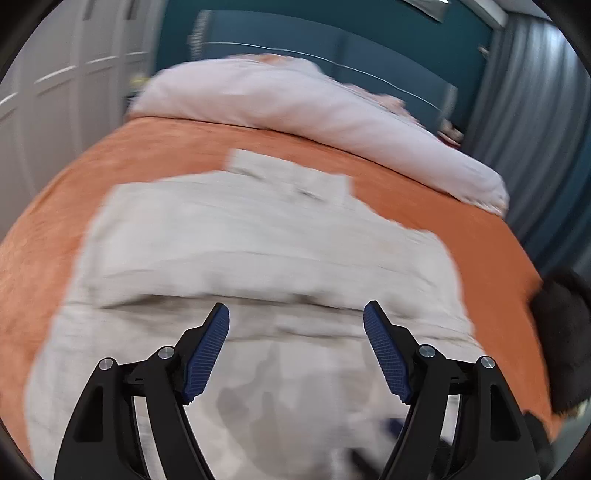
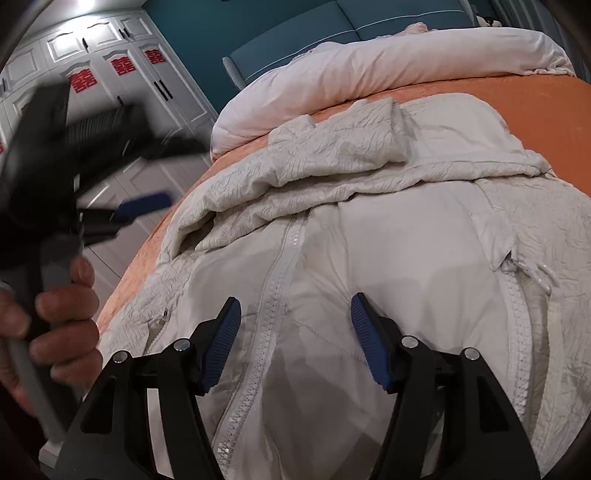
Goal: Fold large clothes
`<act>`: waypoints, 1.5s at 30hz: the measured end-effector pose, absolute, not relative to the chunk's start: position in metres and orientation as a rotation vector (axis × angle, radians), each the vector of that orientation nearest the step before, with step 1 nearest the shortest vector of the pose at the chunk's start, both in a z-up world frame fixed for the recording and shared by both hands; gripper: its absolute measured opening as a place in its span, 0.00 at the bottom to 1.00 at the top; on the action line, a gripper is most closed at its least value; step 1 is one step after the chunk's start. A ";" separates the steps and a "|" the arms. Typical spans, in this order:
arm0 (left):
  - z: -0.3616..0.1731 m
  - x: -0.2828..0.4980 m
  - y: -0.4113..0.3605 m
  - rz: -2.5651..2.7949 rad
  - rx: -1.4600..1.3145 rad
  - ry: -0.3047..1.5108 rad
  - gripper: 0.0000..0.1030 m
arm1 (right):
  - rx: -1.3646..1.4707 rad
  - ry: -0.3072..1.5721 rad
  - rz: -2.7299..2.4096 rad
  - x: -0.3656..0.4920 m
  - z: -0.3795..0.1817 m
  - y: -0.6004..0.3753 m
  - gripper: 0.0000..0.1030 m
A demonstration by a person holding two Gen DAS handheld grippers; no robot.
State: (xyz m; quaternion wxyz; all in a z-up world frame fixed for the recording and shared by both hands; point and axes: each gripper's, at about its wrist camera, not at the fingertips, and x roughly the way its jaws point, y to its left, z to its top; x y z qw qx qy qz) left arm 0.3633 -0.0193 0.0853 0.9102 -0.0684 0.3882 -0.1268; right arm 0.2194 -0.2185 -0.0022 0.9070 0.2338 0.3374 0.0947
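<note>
Left claw (image 1: 296, 325): jaws apart, empty. Right claw (image 2: 295, 314): jaws apart, empty, over white jacket (image 2: 369, 258); duvet (image 2: 369, 62) at twelve o'clock.

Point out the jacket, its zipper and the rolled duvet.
jacket (image 2: 406, 240): right wrist view, smooth inner lining.
zipper (image 2: 273, 291): right wrist view, middle of the teeth.
duvet (image 1: 295, 107): left wrist view, middle of the roll.

This is a bedroom in a home. A bed (image 2: 535, 99) with an orange cover fills most of the room, and a pale pink duvet (image 2: 369, 66) is bunched at its far end against a teal padded headboard (image 2: 295, 33). On the left stands a white panelled wardrobe (image 2: 110, 48) with red paper cut-outs (image 2: 122, 66) on its doors, and grey curtains (image 1: 524, 92) hang far right.
</note>
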 end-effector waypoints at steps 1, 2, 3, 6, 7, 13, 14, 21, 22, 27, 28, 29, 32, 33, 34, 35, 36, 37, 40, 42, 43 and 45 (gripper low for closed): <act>0.083 0.366 -0.004 -0.222 -0.137 0.801 0.72 | 0.500 0.697 0.192 0.220 0.001 -0.221 0.58; 0.080 0.374 0.011 -0.183 -0.138 0.805 0.72 | 0.516 0.695 0.187 0.220 0.005 -0.225 0.58; 0.075 0.381 0.032 -0.129 -0.152 0.811 0.71 | 0.534 0.692 0.169 0.223 0.011 -0.231 0.58; 0.062 0.390 0.080 -0.025 -0.205 0.814 0.71 | 0.542 0.657 0.106 0.236 0.035 -0.252 0.60; 0.058 0.396 0.095 0.017 -0.220 0.816 0.71 | 0.543 0.646 0.090 0.244 0.042 -0.259 0.60; 0.030 0.420 0.125 0.127 -0.264 0.861 0.71 | 0.544 0.741 -0.049 0.326 0.045 -0.304 0.64; 0.024 0.420 0.125 0.139 -0.271 0.869 0.71 | 0.552 0.768 -0.060 0.335 0.040 -0.307 0.64; -0.021 0.424 0.128 0.183 -0.262 0.919 0.73 | 0.584 0.782 0.061 0.367 0.049 -0.279 0.10; -0.021 0.423 0.127 0.183 -0.258 0.910 0.73 | 0.560 0.714 0.084 0.360 0.063 -0.277 0.08; -0.025 0.418 0.113 0.190 -0.178 0.884 0.80 | 0.484 0.758 -0.011 0.357 0.029 -0.296 0.08; -0.027 0.419 0.111 0.194 -0.164 0.882 0.81 | 0.465 0.861 -0.022 0.366 0.001 -0.297 0.13; -0.028 0.419 0.110 0.199 -0.150 0.882 0.82 | 0.459 0.908 -0.006 0.368 -0.019 -0.297 0.11; -0.030 0.420 0.109 0.210 -0.131 0.881 0.82 | 0.469 0.862 -0.045 0.360 -0.010 -0.299 0.19; -0.031 0.420 0.109 0.211 -0.132 0.879 0.82 | 0.475 0.826 -0.085 0.353 -0.001 -0.299 0.19; -0.032 0.420 0.110 0.212 -0.130 0.877 0.82 | 0.476 0.784 -0.119 0.346 0.007 -0.301 0.19; -0.032 0.420 0.109 0.215 -0.126 0.873 0.82 | 0.475 0.732 -0.153 0.338 0.015 -0.300 0.19; -0.032 0.419 0.108 0.217 -0.122 0.869 0.82 | 0.474 0.669 -0.163 0.330 0.026 -0.295 0.19; -0.033 0.418 0.108 0.219 -0.120 0.866 0.82 | 0.464 0.614 -0.135 0.325 0.038 -0.288 0.19; -0.032 0.418 0.107 0.225 -0.111 0.864 0.82 | 0.290 0.601 0.007 0.340 0.061 -0.238 0.19; -0.032 0.418 0.107 0.225 -0.111 0.864 0.82 | 0.166 0.666 0.100 0.361 0.058 -0.202 0.19; -0.032 0.418 0.107 0.225 -0.110 0.864 0.82 | 0.115 0.697 0.133 0.374 0.055 -0.192 0.19; -0.032 0.418 0.106 0.227 -0.105 0.863 0.82 | 0.033 0.755 0.156 0.387 0.036 -0.169 0.18</act>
